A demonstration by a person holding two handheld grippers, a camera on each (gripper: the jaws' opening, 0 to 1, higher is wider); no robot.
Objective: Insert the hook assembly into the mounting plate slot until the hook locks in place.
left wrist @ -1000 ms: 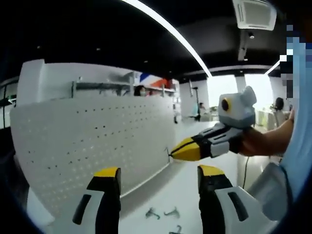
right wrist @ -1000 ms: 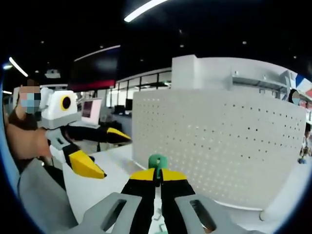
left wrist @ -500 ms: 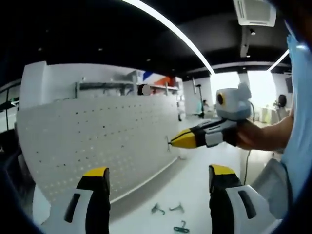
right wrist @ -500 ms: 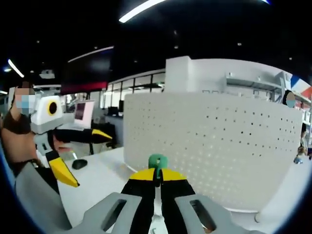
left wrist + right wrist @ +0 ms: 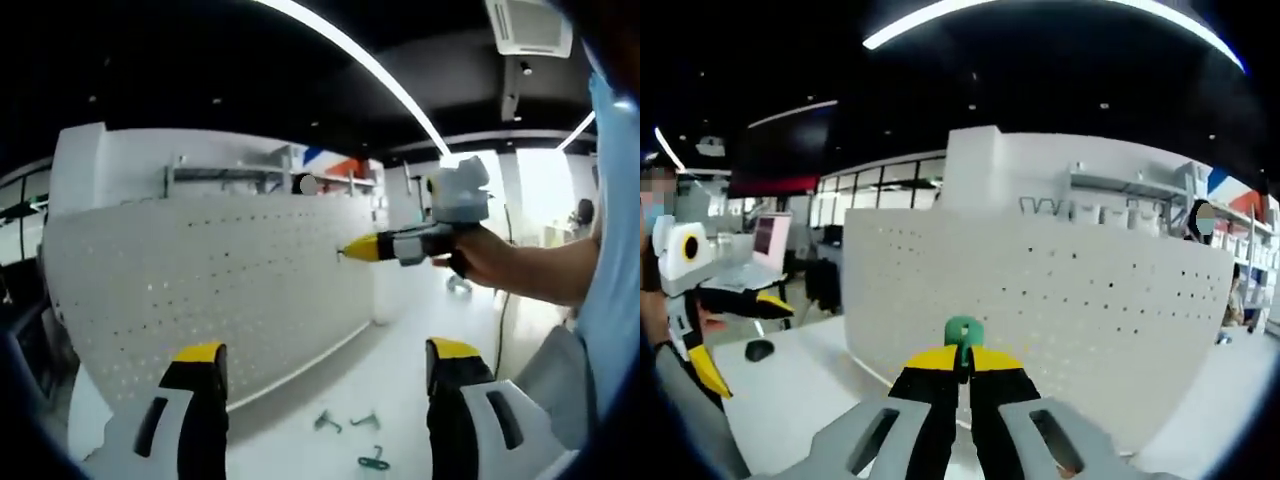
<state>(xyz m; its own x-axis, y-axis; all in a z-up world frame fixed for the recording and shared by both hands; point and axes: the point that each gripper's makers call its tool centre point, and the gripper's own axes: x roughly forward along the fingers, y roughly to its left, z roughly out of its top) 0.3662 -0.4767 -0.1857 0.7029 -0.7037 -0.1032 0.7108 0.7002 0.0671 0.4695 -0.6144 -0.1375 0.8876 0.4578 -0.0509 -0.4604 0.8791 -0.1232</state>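
The right gripper (image 5: 962, 365) grips a green hook (image 5: 962, 331), near the pegboard (image 5: 210, 290). The left gripper (image 5: 325, 370) is open; three hooks (image 5: 352, 437) lie on the tabletop (image 5: 400, 380) below the pegboard.

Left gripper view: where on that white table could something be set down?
The white table is bare between the pegboard's foot and the left tool's right jaw. Low in the middle it is crowded: three loose hooks lie there. The right tool, shut on a green hook, works higher up, at the pegboard.

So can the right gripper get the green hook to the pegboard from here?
Probably yes. The right gripper, shut on the green hook, faces the pegboard with open space between; the left gripper hangs open off to the side.
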